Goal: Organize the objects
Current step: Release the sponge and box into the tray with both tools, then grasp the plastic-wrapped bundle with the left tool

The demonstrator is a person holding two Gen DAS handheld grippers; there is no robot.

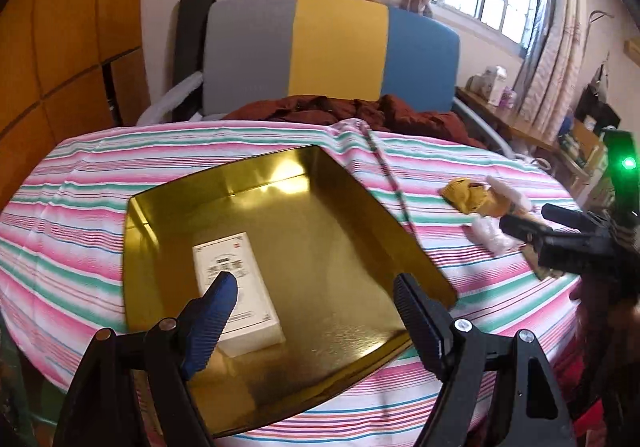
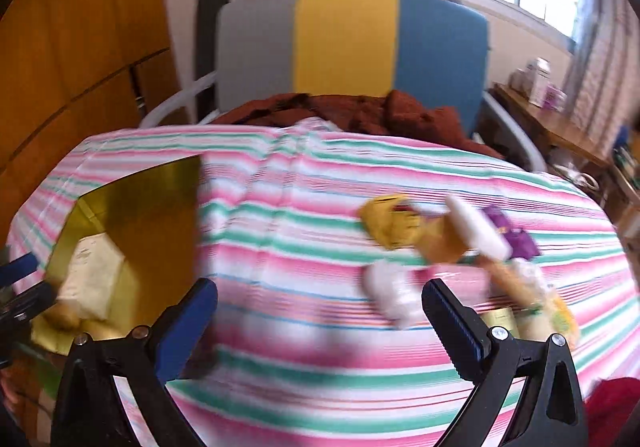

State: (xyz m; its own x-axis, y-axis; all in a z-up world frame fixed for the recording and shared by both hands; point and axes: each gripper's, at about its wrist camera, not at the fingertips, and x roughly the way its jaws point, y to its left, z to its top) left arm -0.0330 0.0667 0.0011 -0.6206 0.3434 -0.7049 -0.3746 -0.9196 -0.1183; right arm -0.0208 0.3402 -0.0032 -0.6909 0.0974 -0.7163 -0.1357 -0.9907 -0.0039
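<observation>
A: Status of left gripper [image 1: 316, 287]: jaws spread wide, nothing held, poised above the gold tray [image 1: 168, 199]. White box [image 1: 236, 291] already flat on the tray floor, toward its near-left part.

B: Right gripper [image 2: 320, 307]: jaws likewise apart, empty, pointed at the loose pile [image 2: 452, 247] on the striped tablecloth [image 2: 288, 199]. Pile well apart from the tray, to its right.

A: Contents of pile?

B: Yellow packet [image 2: 388, 223], white wrapped pieces, something purple [image 2: 508, 231], tan wrappers. Right view heavily blurred; exact count and overlap not determinable.

A: Probable faults from here?

B: First: pinching two wrappers at once, owing to items touching and overlapping. Second: catching a fold of cloth under a jaw tip, owing to soft, wrinkled fabric; likely to drag the neighbouring items or the tray. Third: thin wrappers slipping out of the pads in transit if gripped by an edge only.

A: Obstructions on the route to the tray?

B: Raised tray rim to be cleared on entry. Left gripper over the tray; risk of collision if not withdrawn. A thin cord or seam [image 1: 390, 183] across the cloth between tray and pile; possible snag.

A: Surroundings?

B: Chair back [image 1: 332, 51] in grey, yellow and blue beyond the table, dark red cloth [image 1: 360, 109] heaped on its seat. Not in the working path.
</observation>
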